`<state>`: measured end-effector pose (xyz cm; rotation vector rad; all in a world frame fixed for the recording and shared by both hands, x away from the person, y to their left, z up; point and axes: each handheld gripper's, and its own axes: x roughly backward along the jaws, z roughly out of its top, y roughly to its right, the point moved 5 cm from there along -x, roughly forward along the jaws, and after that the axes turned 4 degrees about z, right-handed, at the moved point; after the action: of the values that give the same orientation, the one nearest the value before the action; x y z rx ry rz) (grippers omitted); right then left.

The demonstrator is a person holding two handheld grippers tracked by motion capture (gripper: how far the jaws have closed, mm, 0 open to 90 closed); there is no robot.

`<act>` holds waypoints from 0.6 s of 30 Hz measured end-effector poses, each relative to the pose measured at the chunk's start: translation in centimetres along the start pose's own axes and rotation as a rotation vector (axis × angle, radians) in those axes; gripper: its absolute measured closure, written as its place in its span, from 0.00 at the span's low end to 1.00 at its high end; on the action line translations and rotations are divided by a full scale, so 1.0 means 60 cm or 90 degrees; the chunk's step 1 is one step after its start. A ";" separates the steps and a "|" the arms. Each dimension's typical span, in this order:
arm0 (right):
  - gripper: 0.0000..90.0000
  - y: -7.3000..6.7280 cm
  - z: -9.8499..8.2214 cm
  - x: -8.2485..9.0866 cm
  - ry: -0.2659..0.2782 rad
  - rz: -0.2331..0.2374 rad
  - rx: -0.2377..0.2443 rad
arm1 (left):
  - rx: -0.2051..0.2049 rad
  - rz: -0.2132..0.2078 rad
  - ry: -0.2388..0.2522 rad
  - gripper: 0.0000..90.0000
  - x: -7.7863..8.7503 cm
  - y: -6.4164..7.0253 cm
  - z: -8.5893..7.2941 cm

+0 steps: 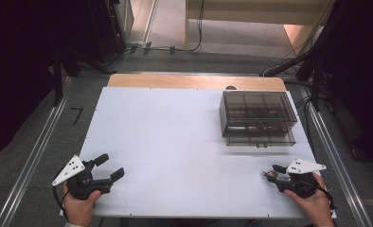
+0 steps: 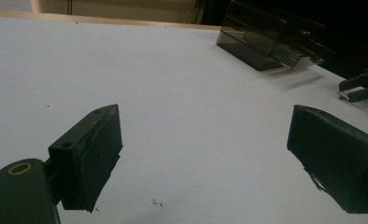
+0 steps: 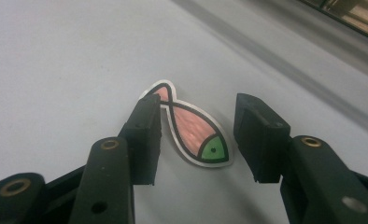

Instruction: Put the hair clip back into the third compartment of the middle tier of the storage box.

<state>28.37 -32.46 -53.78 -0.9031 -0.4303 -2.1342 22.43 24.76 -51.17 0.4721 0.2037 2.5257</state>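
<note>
Fish-shaped sticker [image 3: 191,133] lies flat on the white bench [image 1: 175,142], unlifted, between the right hand-held gripper's [image 3: 197,135] spread jaws; left hand-held gripper [image 1: 108,166] rests spread and empty, so everything looks still ahead.

A counter [image 1: 175,142] is seen from above, with a drawer box [image 1: 257,117] set on its far right part, near the back edge. The left gripper [image 1: 112,168] is held over the near left corner, its jaws spread wide and directed toward the middle of the counter. The right gripper [image 1: 270,171] is held at the near right corner, in front of the drawer box and well apart from it. In the right gripper view, a fish-shaped sticker [image 3: 191,130] is found lying flat on the counter between the parted jaws, its tail end at the left jaw.
</note>
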 end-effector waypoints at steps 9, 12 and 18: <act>0.60 0.004 -0.001 -0.002 -0.003 0.015 -0.006 | 0.000 0.001 0.001 0.12 0.000 0.000 0.000; 0.63 0.004 -0.001 -0.002 -0.003 0.021 -0.011 | 0.001 0.000 0.001 0.12 0.000 0.000 0.000; 0.70 0.007 -0.001 -0.002 -0.001 0.022 -0.009 | 0.001 0.001 0.002 0.12 0.001 0.000 0.000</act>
<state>28.68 -32.72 -53.90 -0.9144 -0.3976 -2.1073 22.42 24.79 -51.15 0.4694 0.2065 2.5275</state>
